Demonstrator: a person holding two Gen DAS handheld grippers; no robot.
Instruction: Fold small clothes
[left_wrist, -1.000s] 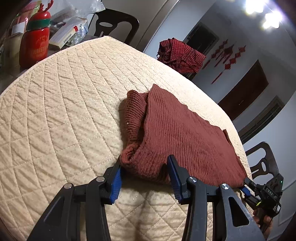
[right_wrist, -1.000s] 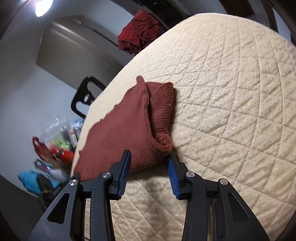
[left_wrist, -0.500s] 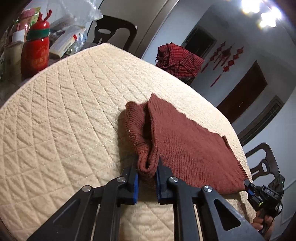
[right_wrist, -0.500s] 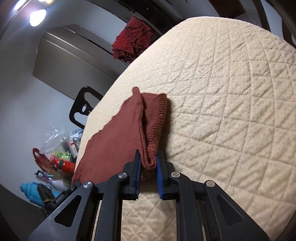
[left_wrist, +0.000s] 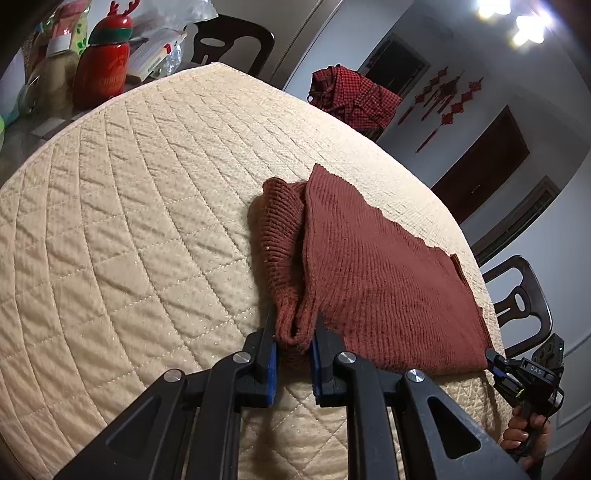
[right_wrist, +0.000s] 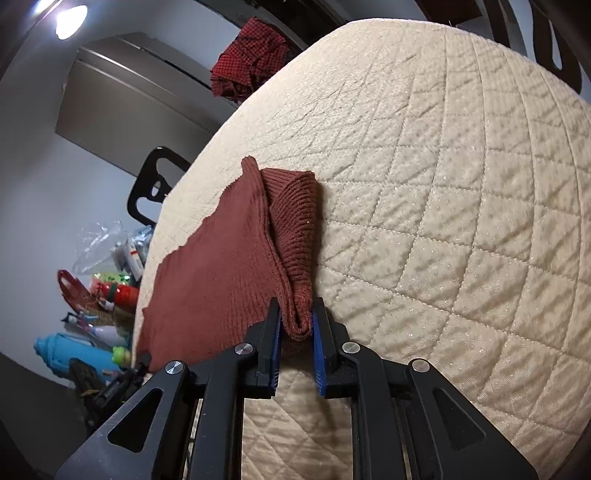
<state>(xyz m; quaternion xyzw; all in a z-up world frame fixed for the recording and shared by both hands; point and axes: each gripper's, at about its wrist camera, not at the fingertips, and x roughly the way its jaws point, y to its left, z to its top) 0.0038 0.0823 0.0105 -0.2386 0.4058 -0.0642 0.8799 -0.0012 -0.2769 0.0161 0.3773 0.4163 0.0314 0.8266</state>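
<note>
On the far left of the left wrist view we saw a red reindeer bottle (left_wrist: 105, 61) and some packets standing off the quilted desk (left_wrist: 129, 229), well apart from the work. Near the desk's middle lay the rust-brown knitted garment (left_wrist: 373, 273), mostly flat, with its ribbed edge rolled up along the left side. Our left gripper (left_wrist: 293, 347) had its jaws drawn narrow and clamped on the near corner of that rolled edge, the fabric bunched between the blue pads. Further right, at the garment's other near corner, our right gripper (left_wrist: 493, 363) reached in at the desk's edge; seen through its own camera, the right gripper (right_wrist: 297, 330) likewise had its jaws pinched tight on a bunched corner of the knit (right_wrist: 229, 266). We judged that both near corners were held so the near edge could be lifted evenly and carried over toward the far edge, making one clean fold; gripping a single corner would likely have dragged the soft knit askew. A red checked garment (left_wrist: 351, 96) waited at the desk's far side, probably next in line.
</note>
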